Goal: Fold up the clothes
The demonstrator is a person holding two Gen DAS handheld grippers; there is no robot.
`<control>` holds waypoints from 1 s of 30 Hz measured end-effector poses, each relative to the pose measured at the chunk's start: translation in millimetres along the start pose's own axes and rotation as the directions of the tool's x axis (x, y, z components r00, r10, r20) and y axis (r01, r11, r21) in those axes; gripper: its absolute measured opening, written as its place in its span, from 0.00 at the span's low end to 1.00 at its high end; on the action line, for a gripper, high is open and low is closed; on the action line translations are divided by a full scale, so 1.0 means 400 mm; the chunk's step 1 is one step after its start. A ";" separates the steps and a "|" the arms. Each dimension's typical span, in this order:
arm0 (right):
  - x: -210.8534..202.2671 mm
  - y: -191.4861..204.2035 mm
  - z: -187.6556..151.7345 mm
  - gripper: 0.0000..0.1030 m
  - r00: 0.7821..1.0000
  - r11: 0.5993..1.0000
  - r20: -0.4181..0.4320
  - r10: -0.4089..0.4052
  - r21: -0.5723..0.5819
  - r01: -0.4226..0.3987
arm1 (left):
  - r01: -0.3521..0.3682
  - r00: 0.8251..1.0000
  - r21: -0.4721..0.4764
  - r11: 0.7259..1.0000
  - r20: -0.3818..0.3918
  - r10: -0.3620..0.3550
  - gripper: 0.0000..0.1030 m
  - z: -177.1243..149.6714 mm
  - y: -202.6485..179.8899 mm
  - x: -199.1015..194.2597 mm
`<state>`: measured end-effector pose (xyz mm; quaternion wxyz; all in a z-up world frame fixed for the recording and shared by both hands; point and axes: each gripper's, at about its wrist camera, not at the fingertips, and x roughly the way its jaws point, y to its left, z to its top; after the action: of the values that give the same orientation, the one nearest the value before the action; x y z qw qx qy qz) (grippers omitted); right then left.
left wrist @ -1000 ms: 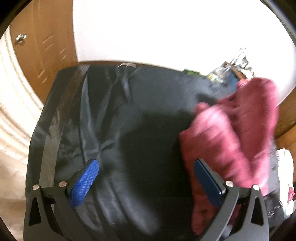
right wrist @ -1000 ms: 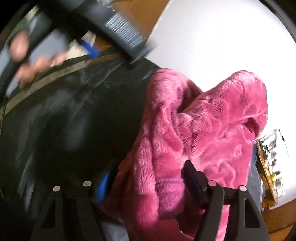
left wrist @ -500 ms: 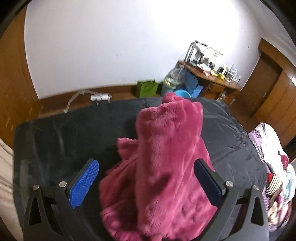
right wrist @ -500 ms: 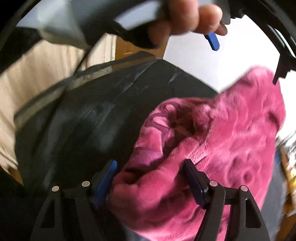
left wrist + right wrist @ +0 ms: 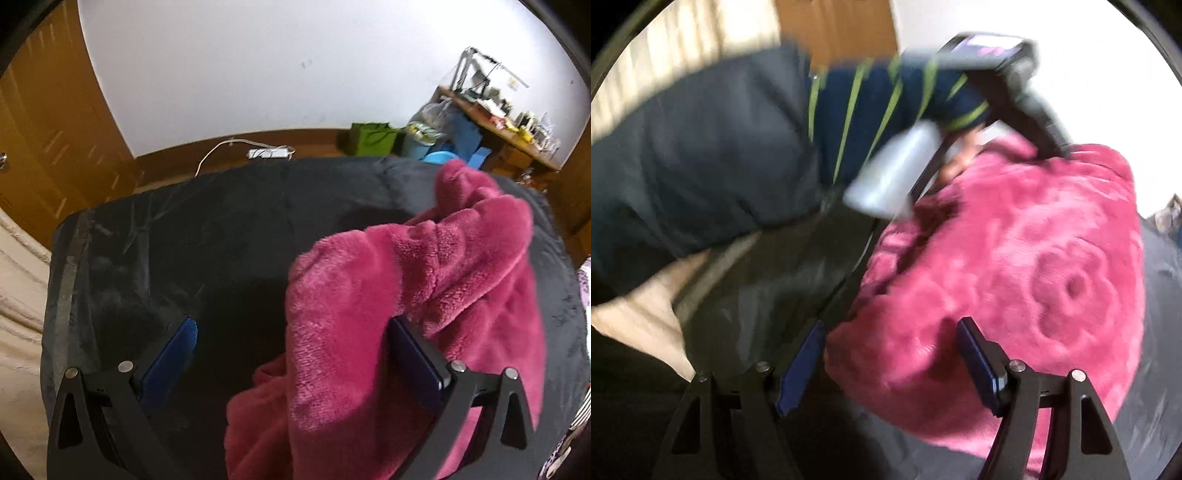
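between the right gripper's (image 5: 890, 369) fingers bulges the pink fleece garment (image 5: 1015, 280).

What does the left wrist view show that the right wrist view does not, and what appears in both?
Only the left wrist view shows the far side of the room: a green bag, a white power strip on the floor, and a cluttered wooden desk.

Only the right wrist view shows a person's striped sleeve, the other handheld gripper body, and a flower pattern pressed into the fleece.

Both show the pink fleece garment lying on the dark sheet, with blue-padded fingers spread apart in front.
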<state>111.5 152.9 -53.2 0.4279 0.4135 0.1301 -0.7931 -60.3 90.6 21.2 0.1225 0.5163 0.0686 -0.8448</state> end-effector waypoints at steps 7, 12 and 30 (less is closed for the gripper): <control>-0.104 -0.087 0.015 0.73 0.985 0.985 0.101 -0.137 0.123 0.124 | -0.019 0.999 -0.034 0.999 -0.026 0.018 1.00 -0.018 0.039 0.066; -0.176 -0.143 -0.014 0.73 0.974 0.972 0.063 -0.216 0.105 0.209 | -0.022 1.000 -0.014 1.000 -0.007 0.021 1.00 -0.032 0.042 0.078; 0.072 -0.125 -0.062 0.76 0.964 0.980 -0.176 -0.199 -0.047 0.194 | -0.003 1.000 0.005 1.000 0.001 0.003 1.00 -0.050 0.062 0.086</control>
<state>77.2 180.6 -98.1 0.3398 0.4623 0.2202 -0.7889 -51.3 66.8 -18.2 0.1225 0.5162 0.0654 -0.8452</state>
